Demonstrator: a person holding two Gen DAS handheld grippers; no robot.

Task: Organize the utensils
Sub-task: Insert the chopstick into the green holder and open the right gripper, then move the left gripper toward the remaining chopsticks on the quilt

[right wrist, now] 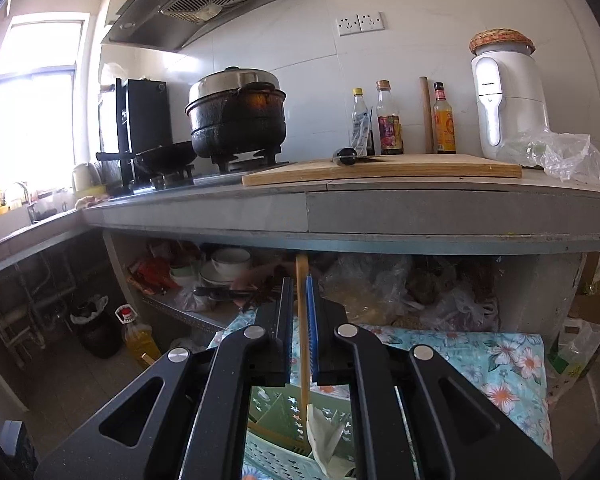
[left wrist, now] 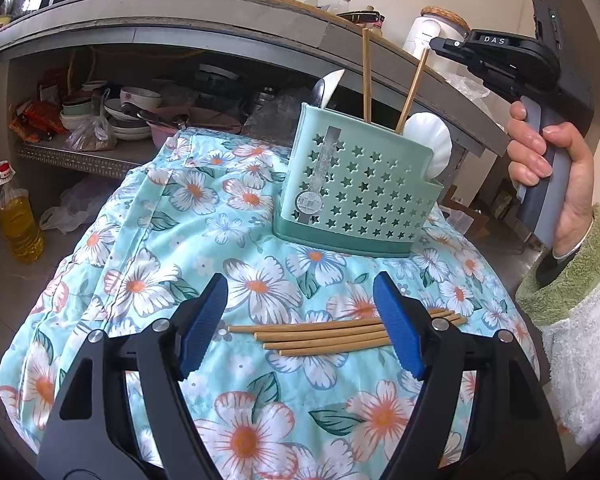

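One bench [left wrist: 100, 264], draped in a floral cloth. One green star-punched caddy [left wrist: 356, 192] stands at its far side, holding two upright chopsticks [left wrist: 366, 76], two white spoons [left wrist: 430, 144] and one metal spoon [left wrist: 319, 92] (only its tip shows). Four loose chopsticks [left wrist: 324, 334] lie side by side near the front. Left gripper [left wrist: 300, 320]: fingers wide apart, nothing between them, poised just above the four. Right gripper [right wrist: 299, 320]: over the caddy, one chopstick [right wrist: 302, 344] standing in the narrow gap between its fingers; cannot tell whether the pads press it.
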